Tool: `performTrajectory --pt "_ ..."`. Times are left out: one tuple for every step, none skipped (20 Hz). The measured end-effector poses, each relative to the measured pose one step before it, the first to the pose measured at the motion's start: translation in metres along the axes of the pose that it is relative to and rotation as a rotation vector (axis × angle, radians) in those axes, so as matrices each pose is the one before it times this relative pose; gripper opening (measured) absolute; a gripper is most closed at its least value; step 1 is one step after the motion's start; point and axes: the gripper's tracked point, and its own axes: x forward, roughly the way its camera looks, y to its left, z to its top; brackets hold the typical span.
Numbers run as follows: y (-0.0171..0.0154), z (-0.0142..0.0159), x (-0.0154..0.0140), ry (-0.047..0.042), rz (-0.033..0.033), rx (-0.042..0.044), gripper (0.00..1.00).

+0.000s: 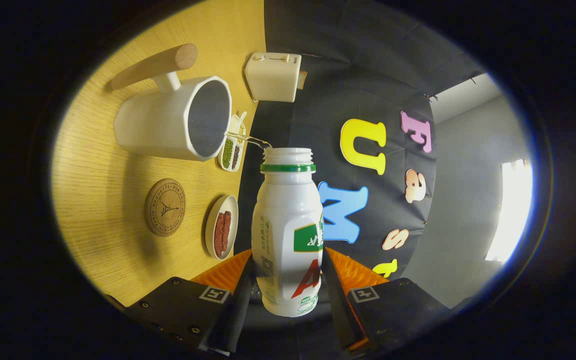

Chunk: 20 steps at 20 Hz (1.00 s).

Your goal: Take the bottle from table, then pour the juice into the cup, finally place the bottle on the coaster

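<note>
On the pale wooden counter [103,170], the round cork coaster [165,207] reads "BAGUETTE" (Eiffel Tower drawn). The tool [288,280] clamps the white plastic bottle [288,225], tipped toward the white handled cup [178,120]; its label is illegible. A cream toaster [273,76] is beyond.

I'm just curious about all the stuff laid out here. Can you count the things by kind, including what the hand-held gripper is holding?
Bottle: 1, the bottle, tipped toward the cup and clamped between the fingers of the hand-held gripper
Cup: 1, the white cup
Coaster: 1, the round coaster
Dishes with food: 2, the sausage dish and the bean dish
Toaster: 1, the toaster
Total: 6
</note>
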Motion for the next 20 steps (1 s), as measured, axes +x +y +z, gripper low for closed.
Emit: performTrajectory --pt "-0.00083 0.00031 -0.00078 -0.00003 -0.00175 -0.00298 0.73" --pt "-0.00048 0.00029 0.00035 -0.00068 -0.00333 -0.00361 0.73" --pt "0.00011 0.00039 -0.00014 -0.00169 -0.00152 -0.0015 0.73" --pt "0.00003 -0.00029 0.00002 -0.00099 -0.00054 -0.0004 0.73" --pt "-0.00042 0.00006 -0.00048 -0.00005 -0.00132 0.00015 0.73" --pt "-0.00021 0.00059 0.0004 -0.0011 -0.00126 -0.0008 0.73" --pt "0.00038 -0.00048 -0.00023 -0.0007 -0.00071 -0.00055 0.73" --pt "-0.00047 0.00072 -0.00004 0.00004 -0.00093 -0.0011 0.73" --pt "-0.00056 0.00062 -0.00046 -0.00143 -0.0014 -0.00015 0.73" --pt "0.00025 0.00006 0.00047 -0.00045 -0.00098 -0.00105 0.73" --pt "-0.0001 -0.00016 -0.00049 -0.00035 -0.0009 -0.00194 0.73" --pt "0.00012 -0.00025 0.0007 0.00024 -0.00053 -0.00218 0.72" --pt "-0.0002 -0.00005 -0.00042 -0.00028 -0.00049 -0.00209 0.73" --pt "0.00019 -0.00069 0.00055 0.00054 -0.00099 -0.00094 0.73" --pt "0.0 -0.00044 0.00007 -0.00078 -0.00067 0.00004 0.73" --pt "-0.00031 0.00036 -0.0001 0.00046 -0.00092 -0.00094 0.72" --pt "0.00019 -0.00041 -0.00023 0.00035 -0.00019 -0.00226 0.73" --pt "-0.00036 -0.00045 0.0002 0.00047 -0.00046 -0.00203 0.73" --pt "0.0005 -0.00029 0.00042 0.0 0.00061 -0.00137 0.73" --pt "0.00033 -0.00005 0.00048 0.00006 0.00114 -0.0009 0.73"
